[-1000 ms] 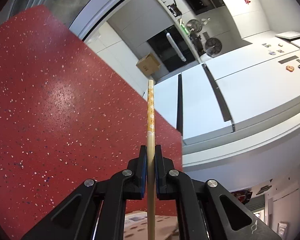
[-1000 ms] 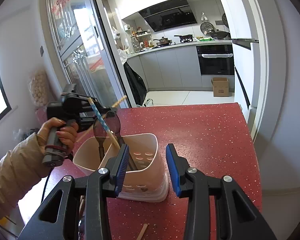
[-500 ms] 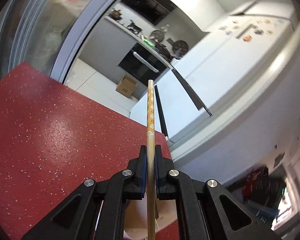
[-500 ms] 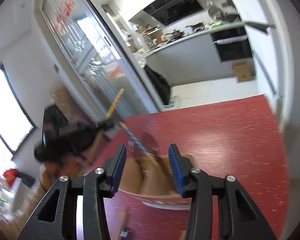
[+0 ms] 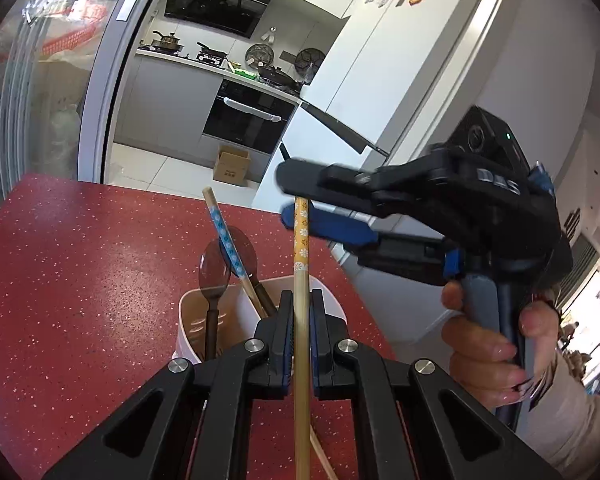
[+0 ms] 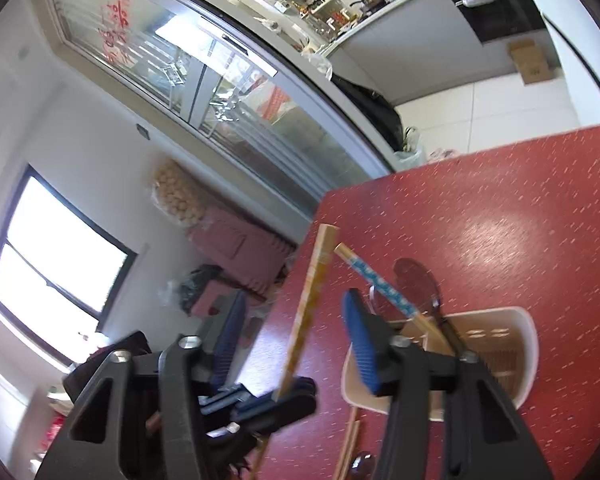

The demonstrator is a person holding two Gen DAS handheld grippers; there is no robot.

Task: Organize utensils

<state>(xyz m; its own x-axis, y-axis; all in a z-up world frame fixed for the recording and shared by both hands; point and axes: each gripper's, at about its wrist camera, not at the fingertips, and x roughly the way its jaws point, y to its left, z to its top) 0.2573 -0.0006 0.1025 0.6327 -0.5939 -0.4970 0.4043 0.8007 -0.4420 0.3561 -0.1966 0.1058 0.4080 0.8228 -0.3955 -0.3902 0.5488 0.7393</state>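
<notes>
My left gripper (image 5: 300, 296) is shut on an orange flower-patterned chopstick (image 5: 301, 240) that points up and forward above the holder. My right gripper (image 5: 286, 196) reaches in from the right. Its jaws are closing around the chopstick's top end, with a gap still showing on each side. In the right wrist view the chopstick (image 6: 306, 312) stands between the blue pads (image 6: 360, 344) of the right gripper (image 6: 292, 304), and the left gripper (image 6: 276, 400) holds it lower down. The cream holder (image 5: 332, 304) (image 6: 516, 344) contains a blue-patterned chopstick (image 5: 224, 236) and two dark spoons (image 5: 212, 272).
The red speckled table (image 5: 80, 260) ends just beyond the holder, with a white fridge (image 5: 420, 80) to its right. Loose chopsticks (image 6: 350, 436) lie on the table near the holder. A hand (image 5: 480, 344) grips the right gripper's handle. A glass sliding door (image 6: 240, 112) stands on the left.
The left gripper rose and rolled with the chopstick, bringing the holder into view. The right gripper swung left until its jaws came around the chopstick's top, and they have narrowed.
</notes>
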